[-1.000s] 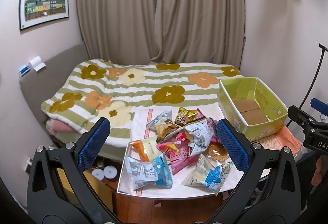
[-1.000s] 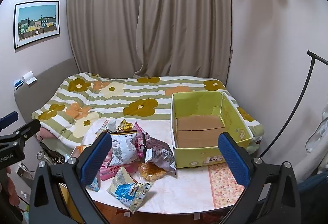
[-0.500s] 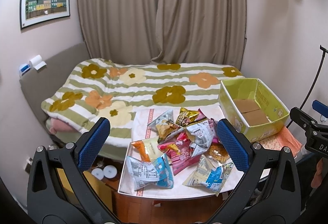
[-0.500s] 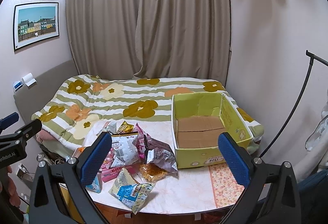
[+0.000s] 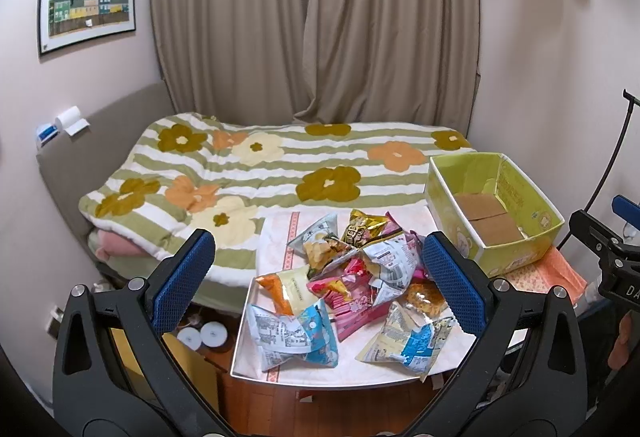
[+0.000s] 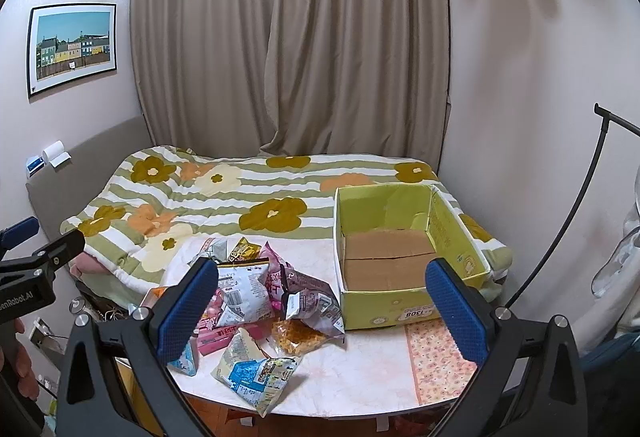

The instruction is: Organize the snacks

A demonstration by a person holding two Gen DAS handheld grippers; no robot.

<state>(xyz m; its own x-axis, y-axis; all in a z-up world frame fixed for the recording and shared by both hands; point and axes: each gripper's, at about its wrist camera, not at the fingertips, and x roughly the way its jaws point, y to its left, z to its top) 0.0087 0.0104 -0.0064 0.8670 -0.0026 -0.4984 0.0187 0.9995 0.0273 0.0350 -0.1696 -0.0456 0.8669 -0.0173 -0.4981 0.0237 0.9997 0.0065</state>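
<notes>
A pile of several snack bags [image 5: 352,277] [image 6: 264,301] lies on the small white table [image 5: 280,369] [image 6: 360,377]. Among them are a blue-and-white bag [image 5: 292,333], a pink pack [image 5: 352,301] and a blue-and-yellow bag [image 6: 260,371] at the front. A green cardboard box [image 5: 496,209] [image 6: 400,237] stands open and empty at the table's right end. My left gripper [image 5: 318,281] is open, held back from the pile. My right gripper [image 6: 322,301] is open too, above the table's front edge, with nothing between its fingers.
A bed with a flowered striped quilt [image 5: 260,173] [image 6: 224,193] lies right behind the table. Curtains [image 5: 312,21] cover the back wall. A black stand [image 6: 576,205] curves up at the right. Two white rolls [image 5: 202,335] sit on the floor left of the table.
Both grippers have drifted slightly, so the table and box sit a touch lower in view. Both stay open and no snack has moved.
</notes>
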